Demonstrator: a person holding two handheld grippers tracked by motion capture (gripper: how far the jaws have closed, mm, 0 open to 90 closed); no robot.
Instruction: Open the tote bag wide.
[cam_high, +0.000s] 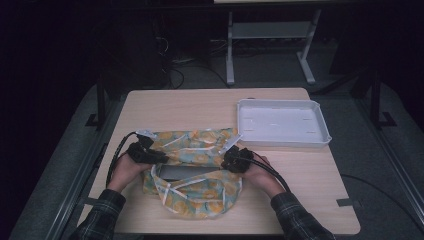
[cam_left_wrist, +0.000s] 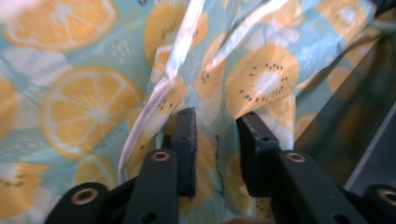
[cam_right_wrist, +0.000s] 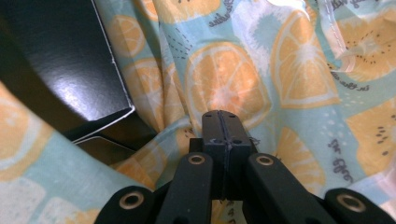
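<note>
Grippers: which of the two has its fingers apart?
The left gripper: its fingers stand apart with the fruit-print bag between them. The right gripper has its fingers pressed together at the bag.

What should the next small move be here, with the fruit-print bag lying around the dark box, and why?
Probably close the left gripper on the fold of the fruit-print bag between its jaws. They stand apart with cloth in the gap, while the right gripper is shut at the bag's other side. The dark box lies in the bag's mouth, so a grip on both sides would let the cloth be drawn over it.

Citrus-print cloth bag (cam_high: 200, 172) — crumpled, mouth open — dark box (cam_high: 182, 172) inside
</note>
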